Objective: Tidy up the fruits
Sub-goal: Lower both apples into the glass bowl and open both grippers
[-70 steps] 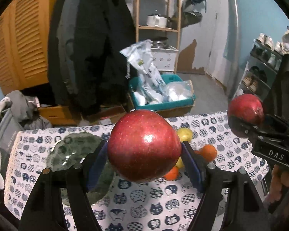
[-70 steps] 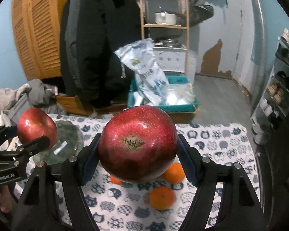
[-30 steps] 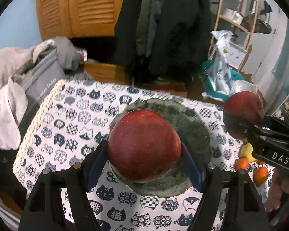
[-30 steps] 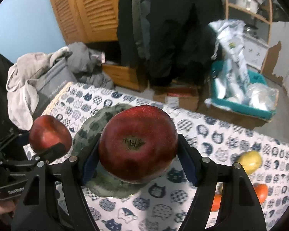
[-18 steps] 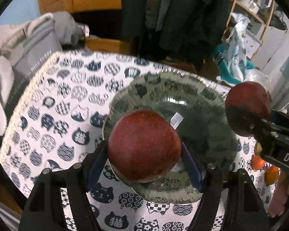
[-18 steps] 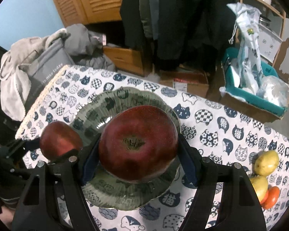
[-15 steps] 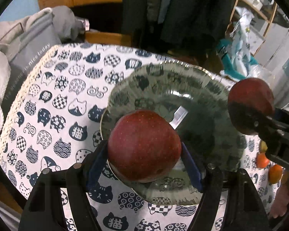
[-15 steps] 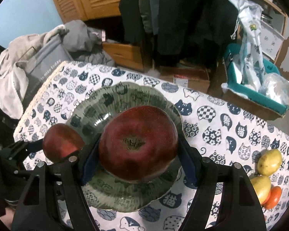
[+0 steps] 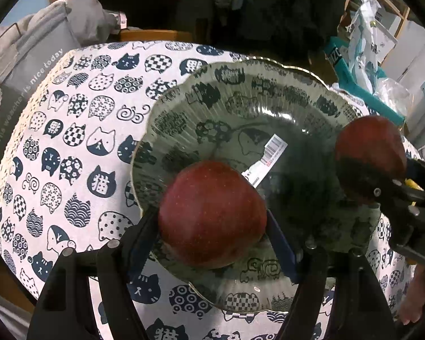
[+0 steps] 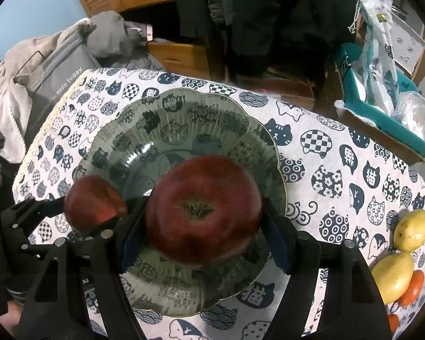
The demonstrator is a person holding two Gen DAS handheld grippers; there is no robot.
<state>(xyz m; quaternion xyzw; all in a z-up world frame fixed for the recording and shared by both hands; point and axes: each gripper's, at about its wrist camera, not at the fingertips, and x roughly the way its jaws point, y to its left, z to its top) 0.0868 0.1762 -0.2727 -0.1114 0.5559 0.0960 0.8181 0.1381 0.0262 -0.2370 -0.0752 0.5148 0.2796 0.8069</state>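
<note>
If both hand-held grippers, left [image 9: 212, 226] and right [image 10: 202, 226], each clamping a red apple [image 9: 212, 212], release together, the apples could collide and roll off the glass plate [image 9: 269, 85].

The plate [image 10: 269, 141] sits on the tablecloth [image 10: 340, 175] near its left end. Two apples hang above the plate, one [image 9: 212, 212] left of the other [image 10: 204, 209]. Two lemons [image 10: 412, 229] and oranges [image 10: 410, 287] lie far right.
</note>
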